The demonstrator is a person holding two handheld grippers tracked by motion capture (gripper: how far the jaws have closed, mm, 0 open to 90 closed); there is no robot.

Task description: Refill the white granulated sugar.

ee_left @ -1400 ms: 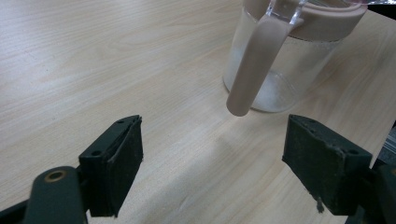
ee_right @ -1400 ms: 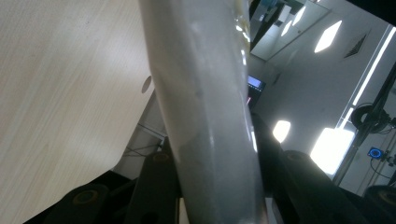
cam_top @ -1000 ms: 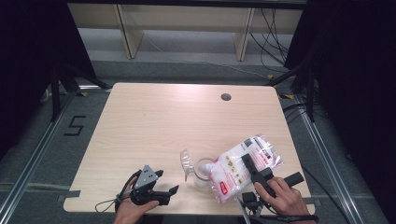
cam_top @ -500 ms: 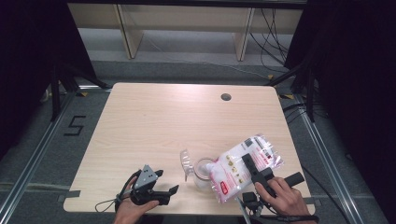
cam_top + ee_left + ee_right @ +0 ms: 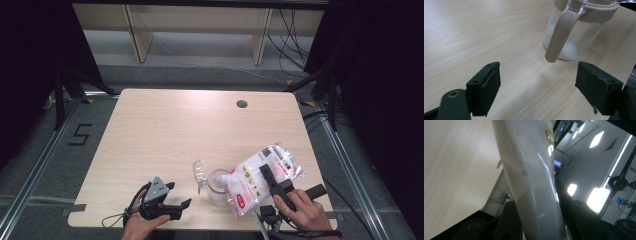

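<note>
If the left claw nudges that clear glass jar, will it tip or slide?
The clear glass jar with pink lid rim probably slides rather than tips: broad flat base, little white powder inside. Its open flip lid and the tilted plastic bag at its mouth could upset it.

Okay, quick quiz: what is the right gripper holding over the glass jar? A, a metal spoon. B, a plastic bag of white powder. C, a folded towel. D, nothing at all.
B: the right gripper is closed on a clear plastic bag of white powder, tilted toward the jar.
</note>
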